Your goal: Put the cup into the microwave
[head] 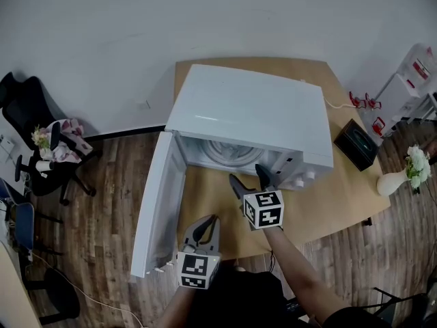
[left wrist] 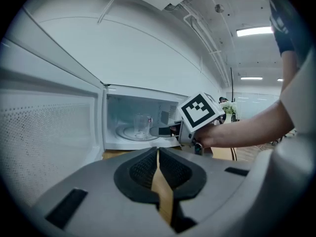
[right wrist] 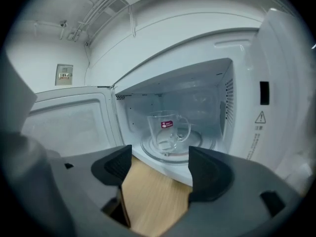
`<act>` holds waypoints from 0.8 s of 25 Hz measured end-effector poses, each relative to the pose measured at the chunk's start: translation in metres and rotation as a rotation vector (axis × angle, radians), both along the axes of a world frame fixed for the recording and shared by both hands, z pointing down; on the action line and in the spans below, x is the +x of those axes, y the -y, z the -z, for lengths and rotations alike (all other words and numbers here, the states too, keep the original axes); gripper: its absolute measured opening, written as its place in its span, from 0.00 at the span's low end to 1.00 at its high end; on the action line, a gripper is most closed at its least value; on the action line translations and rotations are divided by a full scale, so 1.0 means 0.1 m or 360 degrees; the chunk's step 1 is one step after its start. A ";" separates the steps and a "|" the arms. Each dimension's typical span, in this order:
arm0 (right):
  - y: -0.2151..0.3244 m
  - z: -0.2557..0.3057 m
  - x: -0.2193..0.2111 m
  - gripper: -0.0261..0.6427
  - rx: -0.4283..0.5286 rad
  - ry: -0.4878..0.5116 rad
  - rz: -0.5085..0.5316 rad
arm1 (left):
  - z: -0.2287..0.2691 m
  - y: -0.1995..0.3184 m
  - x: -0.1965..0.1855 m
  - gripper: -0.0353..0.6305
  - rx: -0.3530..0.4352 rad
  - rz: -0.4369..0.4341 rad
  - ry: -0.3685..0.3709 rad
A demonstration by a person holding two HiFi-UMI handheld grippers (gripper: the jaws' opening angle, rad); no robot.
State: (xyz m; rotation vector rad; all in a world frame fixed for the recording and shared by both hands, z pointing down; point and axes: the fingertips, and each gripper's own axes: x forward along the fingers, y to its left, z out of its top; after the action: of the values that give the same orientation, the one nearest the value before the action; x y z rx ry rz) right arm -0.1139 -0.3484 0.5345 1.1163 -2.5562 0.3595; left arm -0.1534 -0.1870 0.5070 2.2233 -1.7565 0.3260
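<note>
One cup stands upright on the turntable inside the microwave. The right gripper, jaws apart and empty, is just outside; the left gripper is pressed together, empty. Placement looks done; the door likely needs closing next.

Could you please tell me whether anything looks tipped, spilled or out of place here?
Nothing stands out. The glass cup stands upright on the turntable inside the microwave, whose door hangs open; no spill shows.
</note>
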 end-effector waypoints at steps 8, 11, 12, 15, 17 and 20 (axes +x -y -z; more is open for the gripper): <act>-0.35 0.03 0.27 0.56 -0.0130 0.0059 -0.0055 | 0.06 -0.09 0.06 0.07 0.0031 -0.0019 -0.0036; -0.46 0.06 0.39 0.56 -0.0167 0.0096 -0.0091 | 0.13 -0.09 0.09 0.07 0.0053 -0.0024 -0.0061; -0.49 0.08 0.43 0.56 -0.0180 0.0111 -0.0103 | 0.14 -0.09 0.10 0.07 0.0058 -0.0027 -0.0067; -0.58 0.13 0.53 0.55 -0.0214 0.0163 -0.0138 | 0.17 -0.09 0.13 0.07 0.0066 -0.0041 -0.0085; -0.63 0.18 0.60 0.55 -0.0227 0.0206 -0.0170 | 0.19 -0.09 0.15 0.07 0.0071 -0.0049 -0.0098; -0.67 0.27 0.78 0.40 -0.0222 0.0267 -0.0279 | 0.22 -0.07 0.20 0.07 0.0077 -0.0071 -0.0110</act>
State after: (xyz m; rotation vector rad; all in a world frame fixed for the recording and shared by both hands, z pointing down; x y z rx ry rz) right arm -0.0355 -0.2812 0.5072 1.3104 -2.5327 0.6915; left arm -0.1335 -0.1802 0.4854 2.2817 -1.6989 0.2156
